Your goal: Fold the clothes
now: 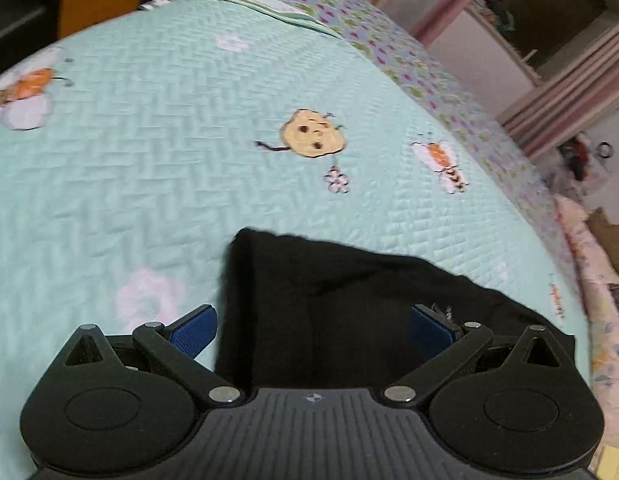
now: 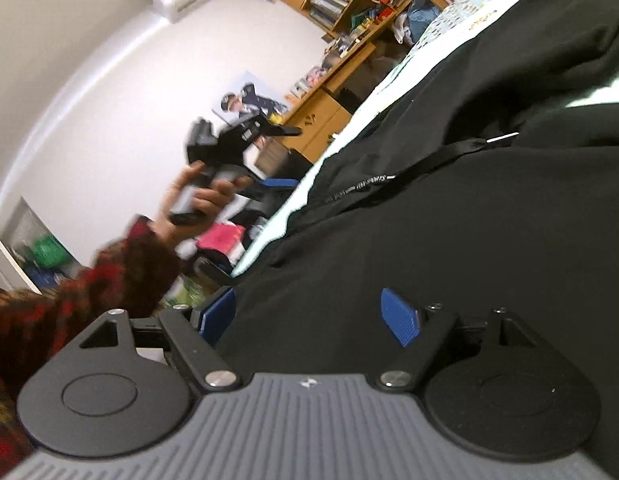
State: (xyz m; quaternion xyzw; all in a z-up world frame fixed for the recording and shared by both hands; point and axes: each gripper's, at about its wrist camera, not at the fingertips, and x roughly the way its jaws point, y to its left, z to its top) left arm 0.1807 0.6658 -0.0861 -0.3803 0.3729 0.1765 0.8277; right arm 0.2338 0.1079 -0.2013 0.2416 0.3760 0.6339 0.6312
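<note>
Both grippers, left gripper (image 1: 313,330) and right gripper (image 2: 309,316), sit wide open, gripping nothing. Black garment (image 1: 329,312) lies on the mint quilted bedspread (image 1: 149,160). Looks soft, floppy, light; I'd pinch a hem edge or corner.

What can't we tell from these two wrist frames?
- Left wrist: the black garment runs under the left gripper; its near edge is hidden by the gripper body.
- Right wrist: the garment's full shape is cut off by the frame edges.
- Right wrist: the drawstring print is too small and blurred to read.
</note>
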